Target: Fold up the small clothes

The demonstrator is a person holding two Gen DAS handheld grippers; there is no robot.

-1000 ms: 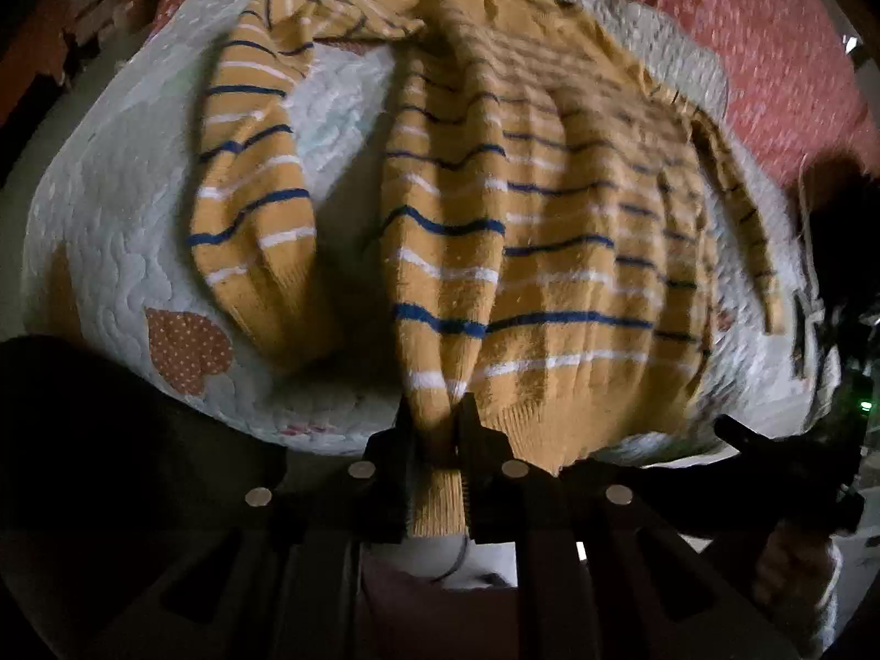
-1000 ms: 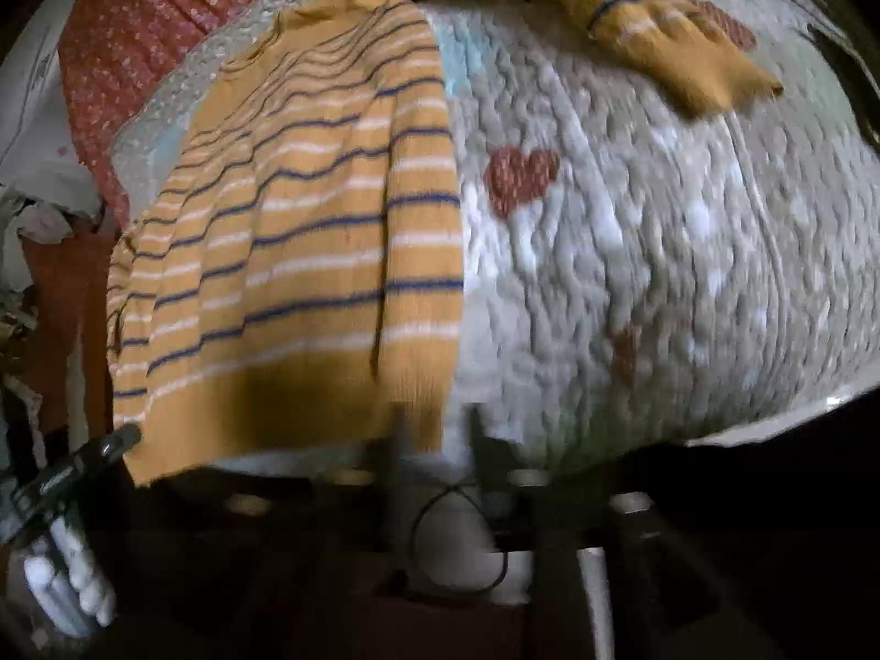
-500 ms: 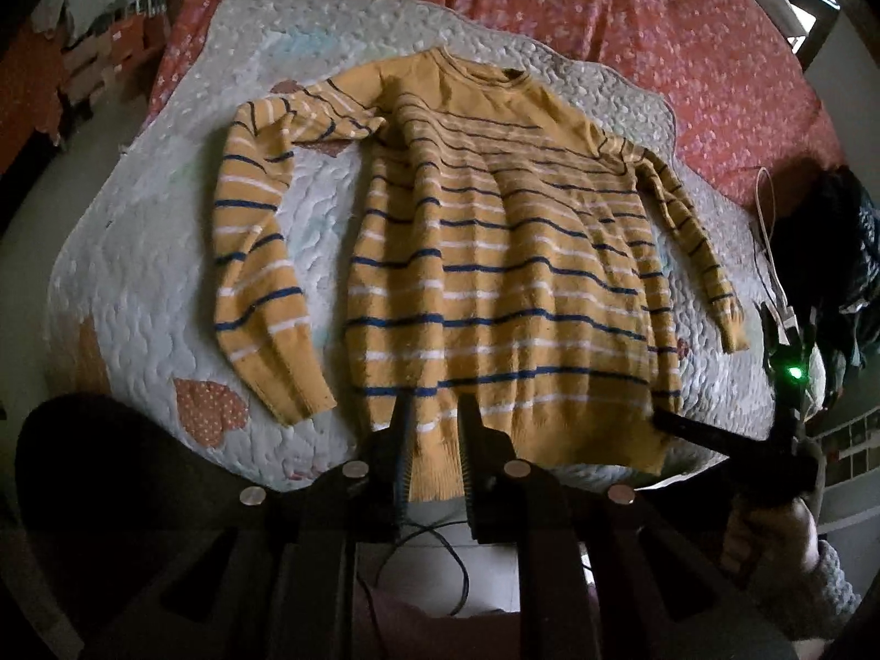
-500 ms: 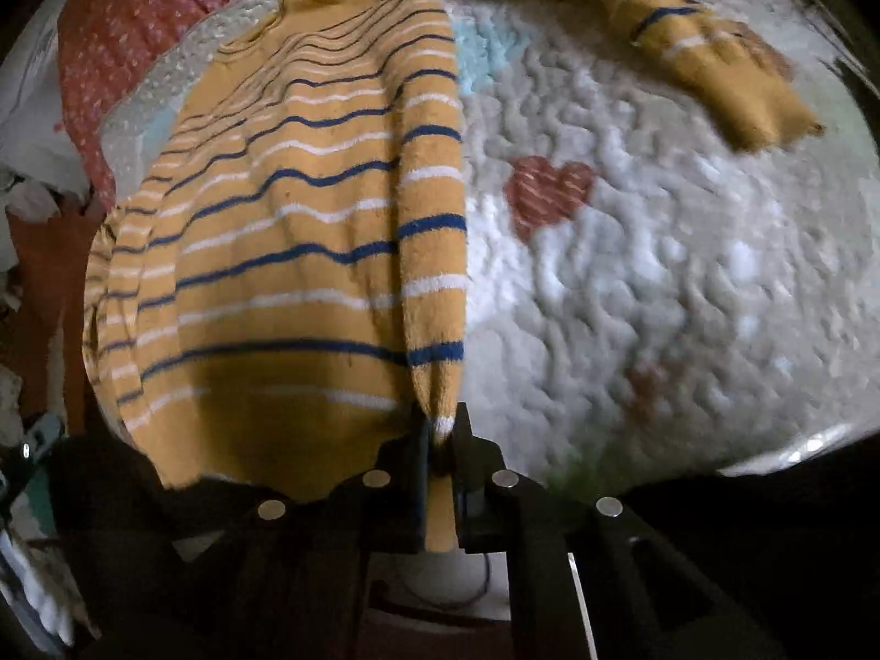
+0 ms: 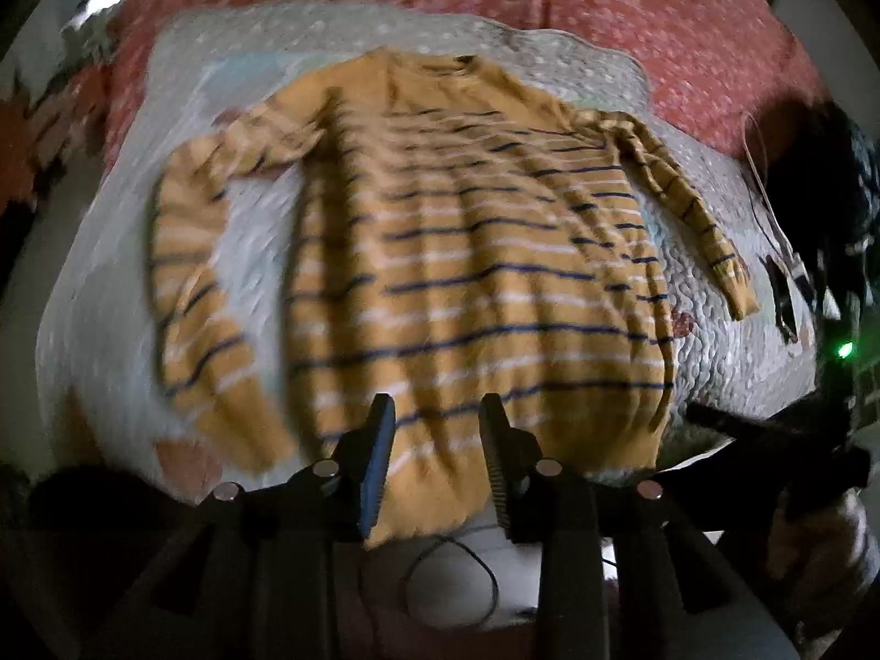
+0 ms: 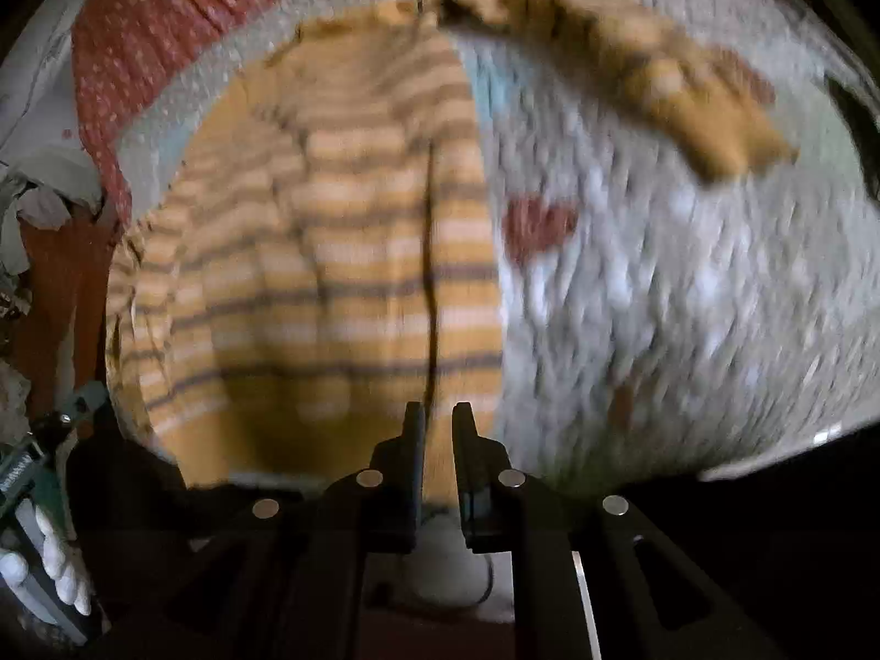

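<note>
A mustard-yellow sweater (image 5: 473, 253) with navy and white stripes lies flat, front up, on a pale quilt (image 5: 99, 297), sleeves spread to both sides. My left gripper (image 5: 437, 412) is open, its jaws apart just above the hem near the sweater's left corner. In the right wrist view the sweater (image 6: 341, 275) fills the left half, one sleeve (image 6: 687, 93) lying at the top right. My right gripper (image 6: 438, 418) sits at the hem; its jaws stand a narrow gap apart with hem fabric between them. Both views are blurred by motion.
The quilt with red heart patches (image 6: 539, 225) lies on a red dotted bedspread (image 5: 550, 11). A dark bundle and a cord (image 5: 770, 203) lie at the right. The other hand and its gripper (image 5: 797, 440) show at the right edge. Clutter (image 6: 38, 203) lies left of the bed.
Both grippers held the hem raised a second ago. The sweater now lies flatter, and my left gripper has opened and let the hem go. The right jaws have parted slightly.
</note>
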